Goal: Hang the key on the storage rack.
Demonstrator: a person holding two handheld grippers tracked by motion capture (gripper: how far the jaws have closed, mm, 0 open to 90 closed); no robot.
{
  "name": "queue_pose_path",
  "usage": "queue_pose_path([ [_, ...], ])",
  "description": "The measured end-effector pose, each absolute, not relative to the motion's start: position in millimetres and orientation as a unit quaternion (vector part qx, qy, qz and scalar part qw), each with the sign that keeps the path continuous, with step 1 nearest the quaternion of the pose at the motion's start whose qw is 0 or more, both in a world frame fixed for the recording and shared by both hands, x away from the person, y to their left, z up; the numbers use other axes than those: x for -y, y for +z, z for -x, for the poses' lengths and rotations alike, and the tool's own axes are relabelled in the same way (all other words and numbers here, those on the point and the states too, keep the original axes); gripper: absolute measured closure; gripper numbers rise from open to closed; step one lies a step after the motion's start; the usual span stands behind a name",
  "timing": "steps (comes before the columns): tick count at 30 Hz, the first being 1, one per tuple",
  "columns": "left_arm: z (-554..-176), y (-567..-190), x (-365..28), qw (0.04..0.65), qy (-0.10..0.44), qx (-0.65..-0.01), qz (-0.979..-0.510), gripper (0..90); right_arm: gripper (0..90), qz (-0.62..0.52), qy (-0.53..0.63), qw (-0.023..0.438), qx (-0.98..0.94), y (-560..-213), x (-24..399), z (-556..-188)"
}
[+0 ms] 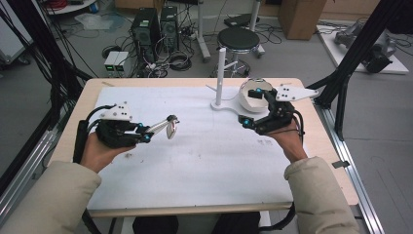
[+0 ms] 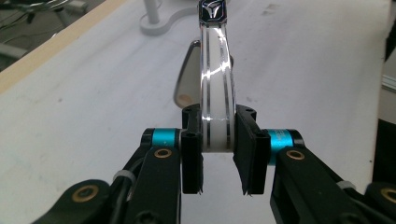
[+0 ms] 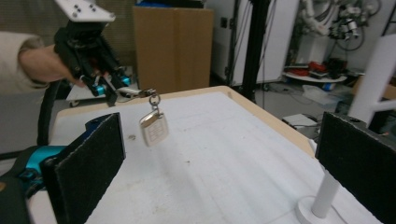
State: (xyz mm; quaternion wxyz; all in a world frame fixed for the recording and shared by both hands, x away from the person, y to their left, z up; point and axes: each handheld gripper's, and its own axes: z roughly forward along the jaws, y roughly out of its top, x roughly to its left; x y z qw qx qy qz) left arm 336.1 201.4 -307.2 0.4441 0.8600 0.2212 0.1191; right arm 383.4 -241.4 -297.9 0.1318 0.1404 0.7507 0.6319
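Looking down from the high view first: left gripper (image 1: 146,131) sits over the left part of the white mat (image 1: 204,161), jaws clamped on a shiny strap (image 1: 158,126) with a key fob (image 1: 171,128) dangling off the far end, all of it up off the mat. Right gripper (image 1: 252,108) is over toward the back right, near the white stand (image 1: 221,73) and the round white bowl (image 1: 253,95) behind it; its jaws stand wide apart with nothing between them. Big bare stretch of mat between the two hands and toward the near edge. The table (image 1: 324,146) shows as a wooden rim around the mat, narrow on the right side

Left gripper view: both pads pinch the strap (image 2: 215,93) from the sides, tight grip, and the strap runs straight away from the camera to a black clasp (image 2: 212,10) at the top. Fob (image 2: 187,77) hangs off to the left behind the strap, above the mat (image 2: 317,70). Stand's base (image 2: 161,23) is up top, wooden edge runs along the upper left

Right gripper view: its own two black pads (image 3: 91,158) are spread far apart. Through the gap you see the left gripper (image 3: 116,91) holding the fob (image 3: 154,128) in mid-air, well clear of the mat (image 3: 224,168). Stand (image 3: 336,186) is bottom right, close to the right pad, table edge (image 3: 275,121) beyond it
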Motion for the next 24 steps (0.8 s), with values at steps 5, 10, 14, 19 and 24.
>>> queue_pose_path([
  [5,-350.5,-298.4,-190.3,0.458,0.09,-0.185,-0.865,73.4,0.6,-0.121,0.626,0.107,-0.763,-288.2,228.6,-388.9],
  [10,-363.3,-289.1,-175.9,0.457,0.065,-0.145,-0.875,73.4,0.6,-0.104,0.605,0.082,-0.785,-282.0,212.5,-393.9],
  [14,-372.9,-286.2,-163.4,0.455,0.045,-0.115,-0.882,73.5,0.6,-0.09,0.597,0.074,-0.794,-280.4,204.7,-396.5],
  [19,-381.3,-287.8,-149.8,0.455,0.023,-0.092,-0.885,73.7,0.6,-0.071,0.561,0.07,-0.822,-281.7,187.5,-403.1],
  [24,-384.7,-288.1,-140.9,0.45,0.02,-0.082,-0.889,73.7,2.9,-0.047,0.53,0.065,-0.844,-282.6,174.5,-406.2],
])
